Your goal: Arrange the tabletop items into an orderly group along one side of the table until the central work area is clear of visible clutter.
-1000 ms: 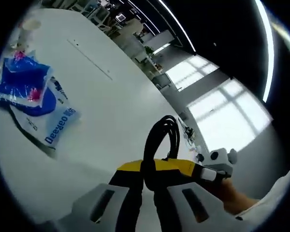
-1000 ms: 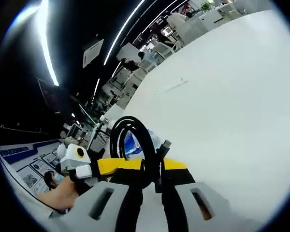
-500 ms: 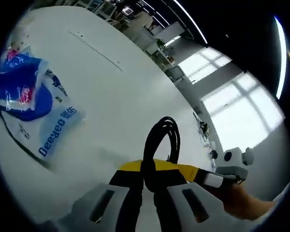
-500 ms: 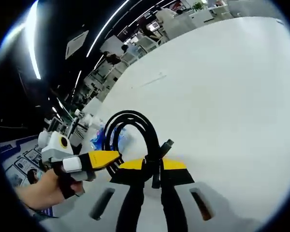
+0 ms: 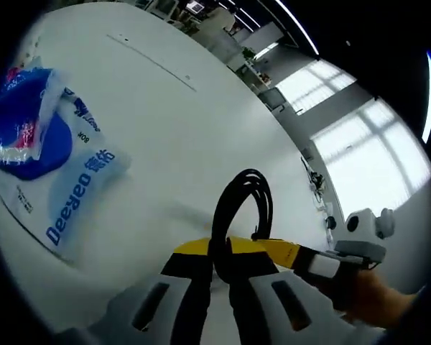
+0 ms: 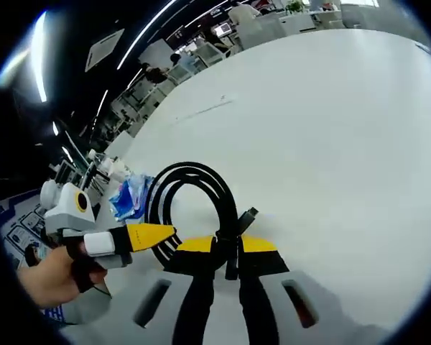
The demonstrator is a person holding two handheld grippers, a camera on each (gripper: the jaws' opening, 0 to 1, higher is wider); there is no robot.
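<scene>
Carrying the coiled cable (image 5: 238, 208) with both grippers, left (image 5: 217, 277) and right (image 6: 223, 277), clamped on it, keep it level toward the blue packets (image 5: 39, 154) at ten o'clock.

white plastic packet (image 5: 72, 190) printed "Deeyeo" in blue letters, smaller print beside it unreadable

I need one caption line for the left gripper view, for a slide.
Left gripper shut on a coiled black cable above a white table, blue-and-white plastic packs at left.
</scene>
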